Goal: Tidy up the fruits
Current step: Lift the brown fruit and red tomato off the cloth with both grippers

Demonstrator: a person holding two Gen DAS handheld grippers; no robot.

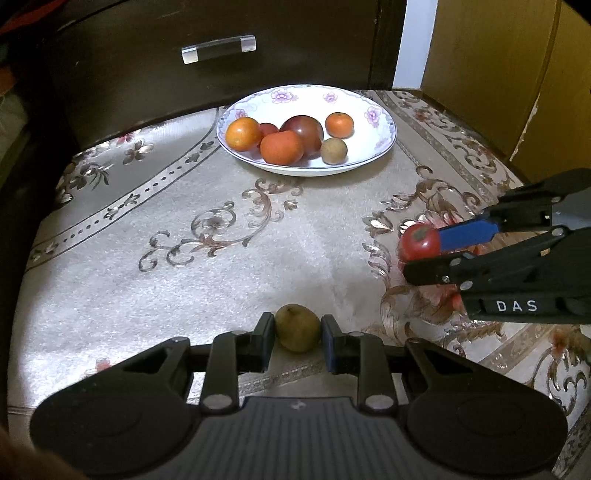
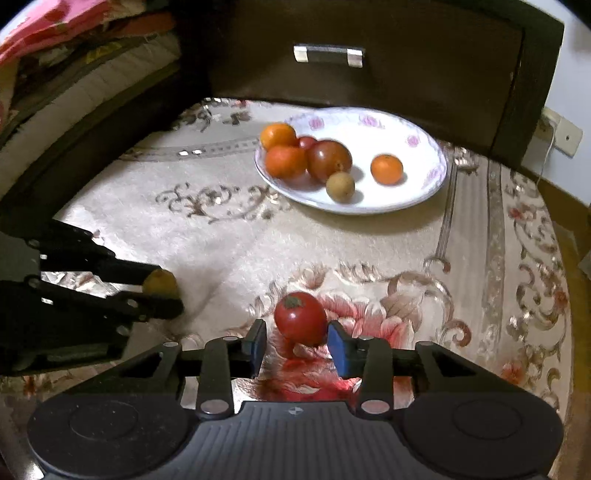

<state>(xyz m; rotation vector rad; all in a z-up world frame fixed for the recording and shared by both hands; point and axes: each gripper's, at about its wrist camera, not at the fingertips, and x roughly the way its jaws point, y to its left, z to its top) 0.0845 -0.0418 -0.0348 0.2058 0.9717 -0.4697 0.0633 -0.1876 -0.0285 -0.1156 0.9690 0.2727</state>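
A white flowered bowl (image 1: 373,110) at the back of the table holds several fruits: oranges, a dark tomato and a small brown fruit. It also shows in the right wrist view (image 2: 424,147). My left gripper (image 1: 297,328) is shut on a small yellow-brown fruit (image 1: 297,328) low over the cloth; the same fruit shows from the right wrist (image 2: 160,282). My right gripper (image 2: 296,338) stands around a red tomato (image 2: 301,317); its right pad touches the tomato, a small gap shows at the left pad. The tomato also shows in the left wrist view (image 1: 419,242).
A cream tablecloth (image 1: 184,258) with scroll and flower patterns covers the table. A dark drawer front with a clear handle (image 1: 218,48) stands right behind the bowl. A yellow-brown panel (image 1: 487,66) is at the back right. Folded fabrics (image 2: 74,33) lie at the back left.
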